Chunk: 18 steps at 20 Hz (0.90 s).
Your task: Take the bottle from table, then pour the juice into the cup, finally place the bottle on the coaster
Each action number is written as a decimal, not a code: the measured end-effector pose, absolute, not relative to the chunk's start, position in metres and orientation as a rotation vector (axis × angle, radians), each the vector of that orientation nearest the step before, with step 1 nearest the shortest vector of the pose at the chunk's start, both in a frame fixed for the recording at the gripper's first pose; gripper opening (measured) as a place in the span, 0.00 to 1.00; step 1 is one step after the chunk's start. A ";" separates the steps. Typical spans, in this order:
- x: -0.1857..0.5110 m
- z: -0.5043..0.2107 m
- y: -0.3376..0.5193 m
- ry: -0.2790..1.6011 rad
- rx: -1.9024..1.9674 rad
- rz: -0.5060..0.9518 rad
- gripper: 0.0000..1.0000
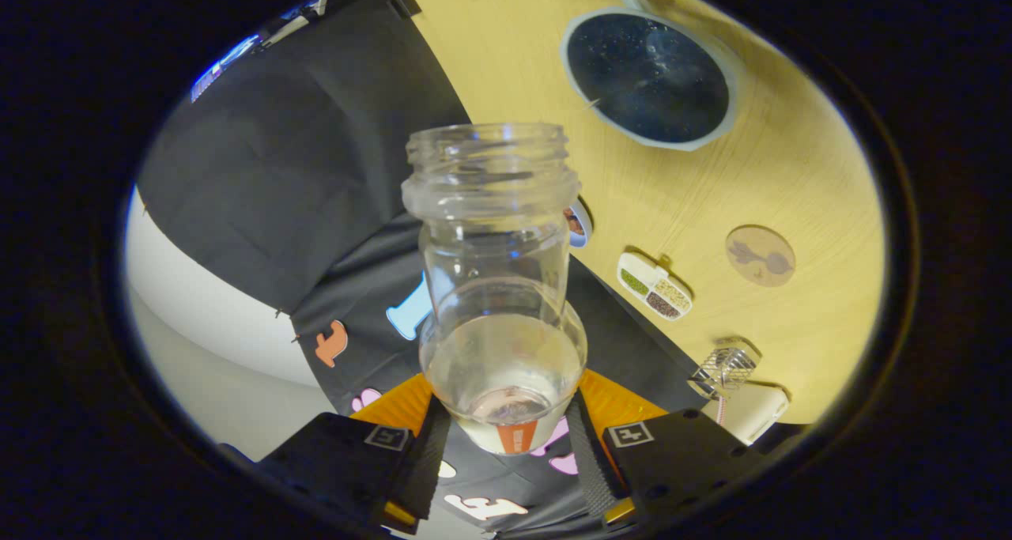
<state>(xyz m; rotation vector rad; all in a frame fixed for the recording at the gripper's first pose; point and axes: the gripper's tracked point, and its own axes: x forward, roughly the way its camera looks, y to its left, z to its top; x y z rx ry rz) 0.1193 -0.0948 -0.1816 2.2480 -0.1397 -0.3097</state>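
Observation:
A clear open bottle [498,287] with a little pale juice pooled near its base is held between my fingers, its open mouth pointing away from me. My gripper [506,437] is shut on the bottle's lower part, one finger [427,453] on each side. The view is rolled, so the wooden table [791,168] stands up on the right. A dark cup [648,77] with a pale rim and a handle sits on it, beyond and to the right of the bottle's mouth. A round wooden coaster [760,255] lies on the table nearer to me than the cup.
A small divided dish of seeds [655,285] lies on the table between the bottle and the coaster. A metal wire tool [723,370] and a white object [751,413] lie close to my right finger. Part of a small round item [579,222] peeks out behind the bottle's neck. The black booth wall runs behind the bottle.

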 end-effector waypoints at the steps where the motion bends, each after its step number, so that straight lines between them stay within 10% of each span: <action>1: 0.120 -0.182 -0.096 -0.142 2.248 -0.311 0.76; 18: 0.122 -0.190 -0.081 -0.078 2.098 -0.317 0.75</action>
